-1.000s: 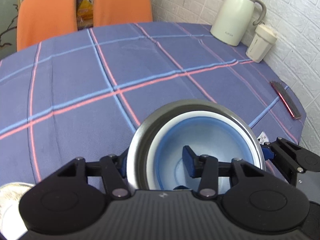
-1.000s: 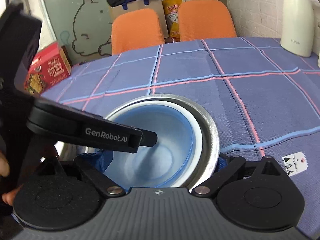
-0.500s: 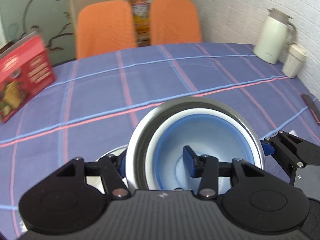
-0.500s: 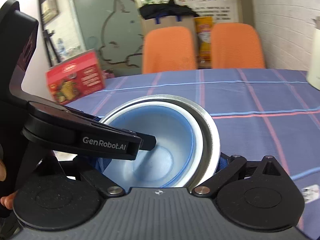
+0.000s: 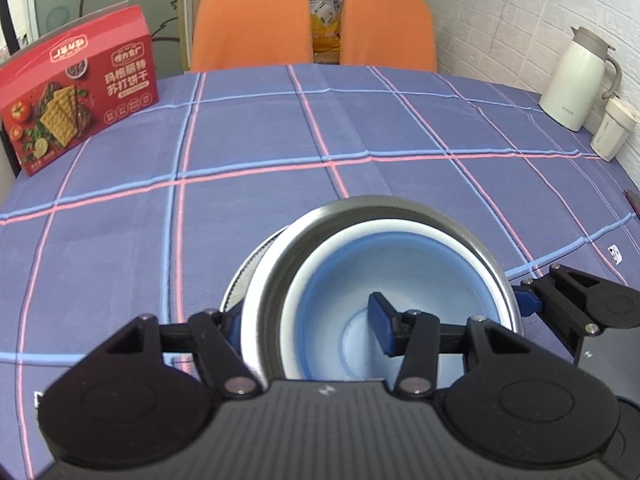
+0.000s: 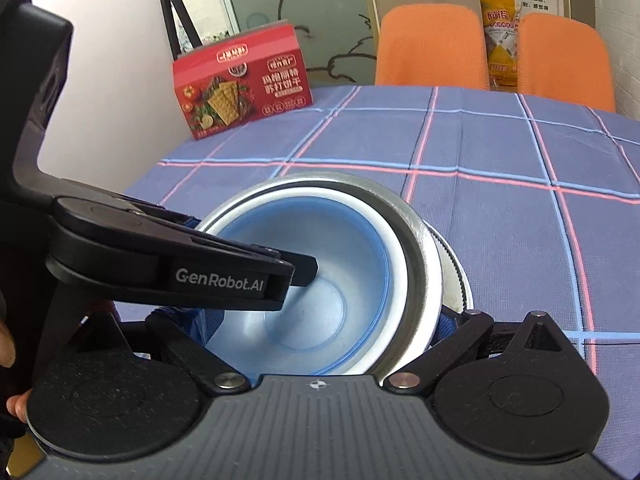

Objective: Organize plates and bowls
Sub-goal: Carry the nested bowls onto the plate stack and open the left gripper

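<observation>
— While the steel bowl (image 5: pixel 404 208) with the blue bowl (image 5: pixel 340 280) nested inside hangs over a ribbed plate (image 5: pixel 240 276), where are the tongs?
— Left gripper (image 5: pixel 308 320) clamps the stack's near wall, one finger (image 5: pixel 380 320) inside the blue bowl, the other outside the steel. Right gripper (image 6: pixel 320 320) grips the opposite side, closed on the steel bowl's rim.
— What differs from a second ago?
— Both views have swung left: the red cracker box (image 5: pixel 76 108) is now in sight, and the plate shows beneath the stack, above the checked tablecloth (image 5: pixel 260 140)
</observation>
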`<state>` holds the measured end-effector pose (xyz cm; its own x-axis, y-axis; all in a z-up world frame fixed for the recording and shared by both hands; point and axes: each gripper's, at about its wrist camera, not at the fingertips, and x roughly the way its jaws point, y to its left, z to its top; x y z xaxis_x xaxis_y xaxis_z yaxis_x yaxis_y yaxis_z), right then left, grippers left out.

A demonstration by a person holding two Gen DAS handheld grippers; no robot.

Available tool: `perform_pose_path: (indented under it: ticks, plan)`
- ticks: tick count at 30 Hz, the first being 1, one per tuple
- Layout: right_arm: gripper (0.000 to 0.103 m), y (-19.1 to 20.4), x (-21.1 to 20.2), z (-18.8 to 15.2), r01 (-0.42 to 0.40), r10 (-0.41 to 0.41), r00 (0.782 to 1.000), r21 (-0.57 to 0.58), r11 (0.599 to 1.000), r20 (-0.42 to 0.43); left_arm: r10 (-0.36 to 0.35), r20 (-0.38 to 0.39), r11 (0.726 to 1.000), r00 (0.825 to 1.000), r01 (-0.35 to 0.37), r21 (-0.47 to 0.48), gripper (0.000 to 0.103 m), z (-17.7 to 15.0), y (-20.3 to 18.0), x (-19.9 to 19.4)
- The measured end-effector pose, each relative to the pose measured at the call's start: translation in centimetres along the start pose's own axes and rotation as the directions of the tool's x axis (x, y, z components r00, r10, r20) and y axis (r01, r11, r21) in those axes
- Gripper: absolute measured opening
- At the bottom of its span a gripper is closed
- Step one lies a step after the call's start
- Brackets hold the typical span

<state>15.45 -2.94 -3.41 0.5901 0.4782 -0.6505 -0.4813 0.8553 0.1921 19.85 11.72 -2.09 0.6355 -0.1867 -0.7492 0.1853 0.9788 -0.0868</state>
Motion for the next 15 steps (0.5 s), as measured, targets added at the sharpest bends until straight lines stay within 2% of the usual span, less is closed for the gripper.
perform_pose_path:
  ticks: [1, 5, 6, 9, 15]
  plan:
    - [0.088, 0.0, 0.0, -0.2, 0.01, -0.01, 1.0, -0.006, 1.0, -0.001, -0.008, 0.007, 1.0, 1.0, 0.008, 0.0, 0.067, 0.0, 0.0, 0.0]
    - [0.088, 0.0, 0.4, -0.3, 0.025, -0.025, 1.0, -0.01, 1.0, -0.001, 0.001, 0.063, 1.0, 0.998, -0.001, -0.009, 0.075, -0.2, 0.1, -0.7]
    - [0.086, 0.2, 0.5, -0.3, 0.031, -0.031, 0.999, -0.02, 0.999, -0.005, 0.017, 0.086, 1.0, 0.996, -0.016, -0.009, 0.082, -0.1, 0.1, -1.2]
    - [0.086, 0.3, 0.2, -0.2, 0.056, -0.056, 0.998, -0.042, 0.998, 0.011, 0.07, 0.161, 0.998, 0.984, -0.068, -0.019, 0.082, 0.3, 0.4, -2.6]
    - [0.086, -2.0, -2.9, 0.7, 0.114, -0.121, 0.98, 0.05, 0.992, 0.159, 0.096, 0.238, 0.994, 0.967, -0.081, -0.072, 0.082, 1.8, -0.3, -4.4]
